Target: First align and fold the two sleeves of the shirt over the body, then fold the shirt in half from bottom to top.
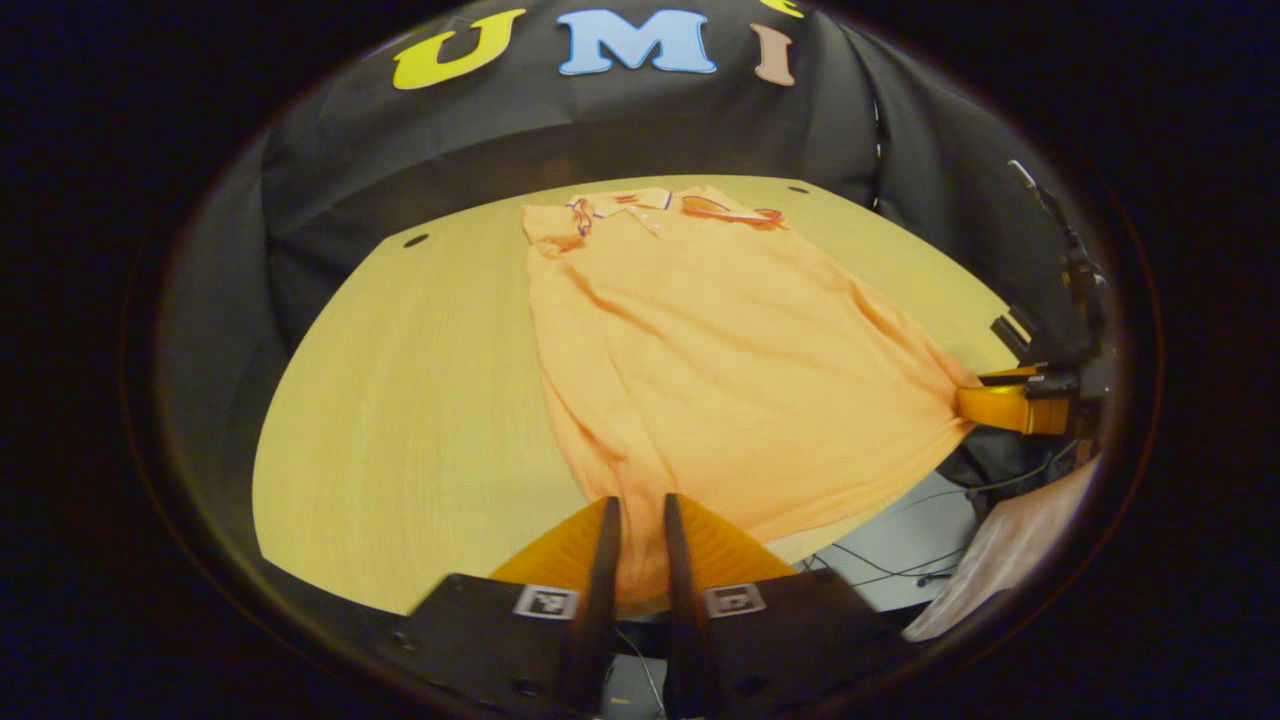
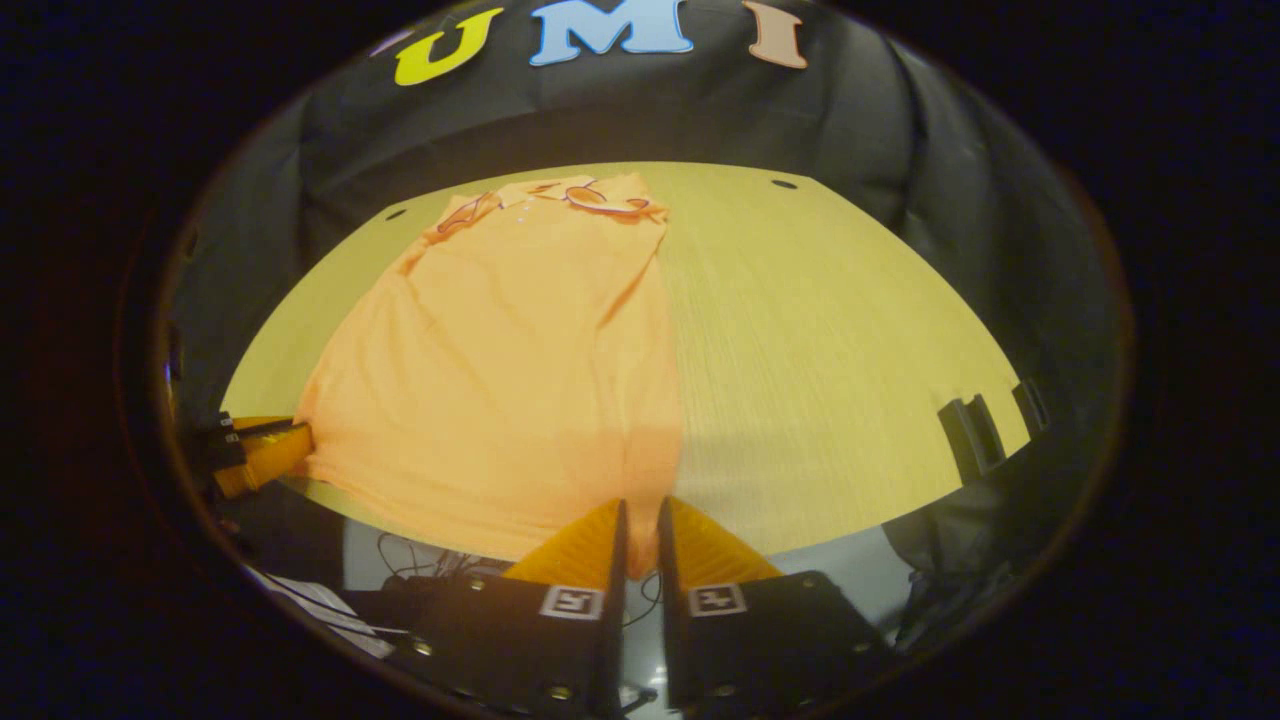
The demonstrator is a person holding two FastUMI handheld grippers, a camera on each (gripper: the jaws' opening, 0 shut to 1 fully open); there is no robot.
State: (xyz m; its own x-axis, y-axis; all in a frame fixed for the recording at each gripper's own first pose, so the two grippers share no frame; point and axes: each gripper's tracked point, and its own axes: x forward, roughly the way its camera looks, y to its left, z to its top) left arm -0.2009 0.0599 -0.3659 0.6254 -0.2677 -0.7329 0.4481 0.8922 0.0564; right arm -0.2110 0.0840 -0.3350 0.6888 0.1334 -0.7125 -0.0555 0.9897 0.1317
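Note:
An orange polo shirt (image 1: 700, 360) lies on the wooden table (image 1: 400, 400), collar at the far edge, both sleeves folded in over the body. My left gripper (image 1: 638, 505) is shut on the shirt's bottom hem at its left corner, near the table's front edge. In the right gripper view the same shirt (image 2: 510, 370) spreads to the left, and my right gripper (image 2: 640, 510) is shut on the hem's right corner. Each view also catches the other gripper at the far hem corner: the right gripper (image 1: 1010, 405) and the left gripper (image 2: 265, 445).
The table's (image 2: 850, 350) right half is bare wood with small dark holes (image 2: 784, 184) near the far edge. A black bracket (image 2: 985, 425) stands at the right rim. Cables (image 1: 900, 565) lie on the floor below the front edge. Black cloth walls the booth.

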